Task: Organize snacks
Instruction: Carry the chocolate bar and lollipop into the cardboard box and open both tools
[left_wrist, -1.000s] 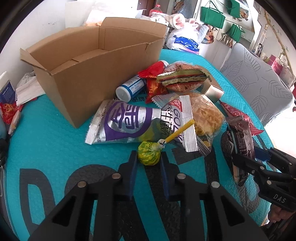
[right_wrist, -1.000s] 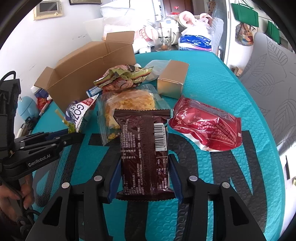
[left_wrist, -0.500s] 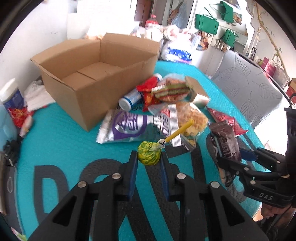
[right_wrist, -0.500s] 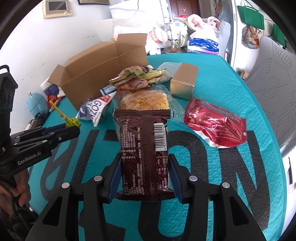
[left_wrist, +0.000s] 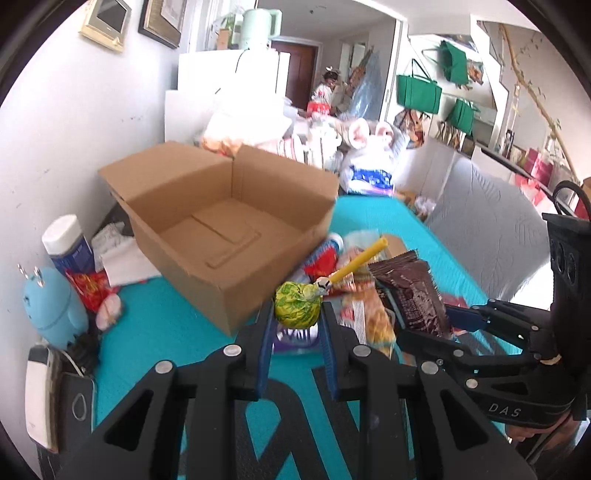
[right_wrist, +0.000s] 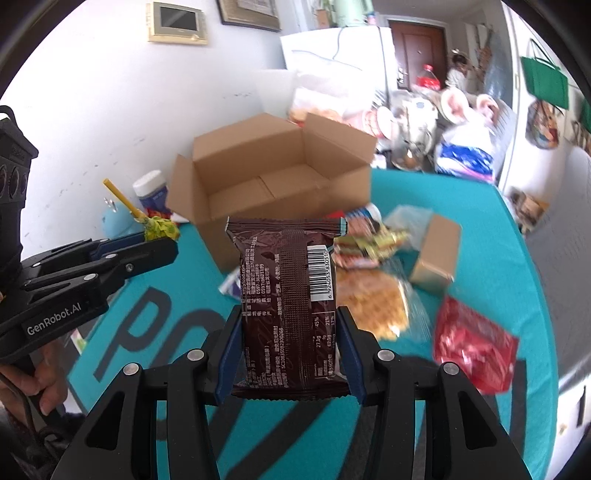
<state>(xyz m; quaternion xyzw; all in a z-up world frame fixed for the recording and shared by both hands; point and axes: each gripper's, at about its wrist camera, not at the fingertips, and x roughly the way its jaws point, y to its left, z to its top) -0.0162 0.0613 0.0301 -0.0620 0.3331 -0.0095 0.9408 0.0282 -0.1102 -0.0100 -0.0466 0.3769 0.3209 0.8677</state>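
Left wrist view showed the left gripper (left_wrist: 297, 325) clamped on a round lollipop in a yellow-green wrapper (left_wrist: 297, 303), its yellow stick (left_wrist: 355, 260) slanting up to the right, held above the teal padded table mat (left_wrist: 155, 325). Behind it stood the open brown cardboard box (left_wrist: 221, 236), flaps spread and its floor bare, near the white wall. At right, the right gripper (left_wrist: 424, 321) gripped a dark brown foil snack packet (left_wrist: 410, 291), which hid much of the blurred pile of snacks beyond it. In the right wrist view, the same packet (right_wrist: 288, 302) stood upright between the blue pads, barcode outward, its lower edge cut off behind the gripper body. Past it lay a clear bag of golden waffle pieces (right_wrist: 373, 306), a red foil packet (right_wrist: 472, 350) and a small tan carton (right_wrist: 436, 254), all softened by blur. A hand (right_wrist: 48, 384) showed partly at the lower left, on the left gripper's handle. A light blue figurine (left_wrist: 51, 306) and a white-capped blue bottle (left_wrist: 68, 243) stood by the wall.
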